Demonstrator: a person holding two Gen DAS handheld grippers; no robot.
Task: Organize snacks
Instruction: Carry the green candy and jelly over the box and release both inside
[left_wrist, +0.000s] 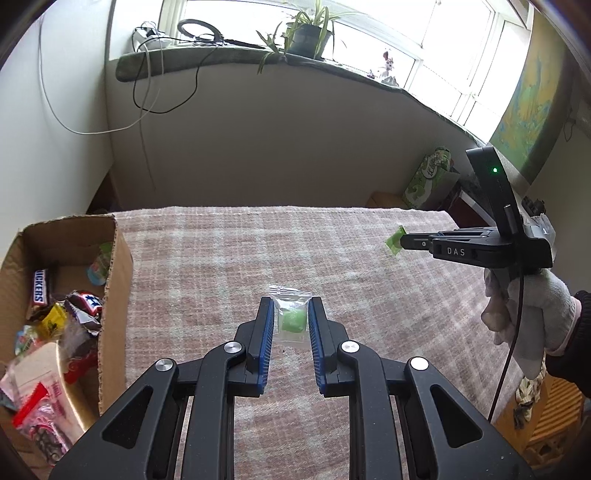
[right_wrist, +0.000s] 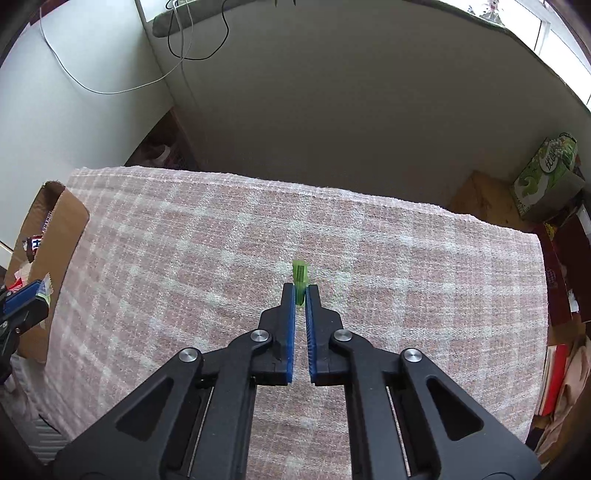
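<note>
Left wrist view: left gripper (left_wrist: 290, 317) fingers pinch a light, crinkly clear candy bag (left_wrist: 290, 321); right gripper (right_wrist: 301, 295) fingers clench a thin, flimsy green wrapper (right_wrist: 300, 275); best gripped mid-packet.

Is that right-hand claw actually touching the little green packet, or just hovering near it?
Touching. In the right wrist view the right gripper has its blue pads closed on the green packet, which sticks out past the tips above the checked cloth.
</note>
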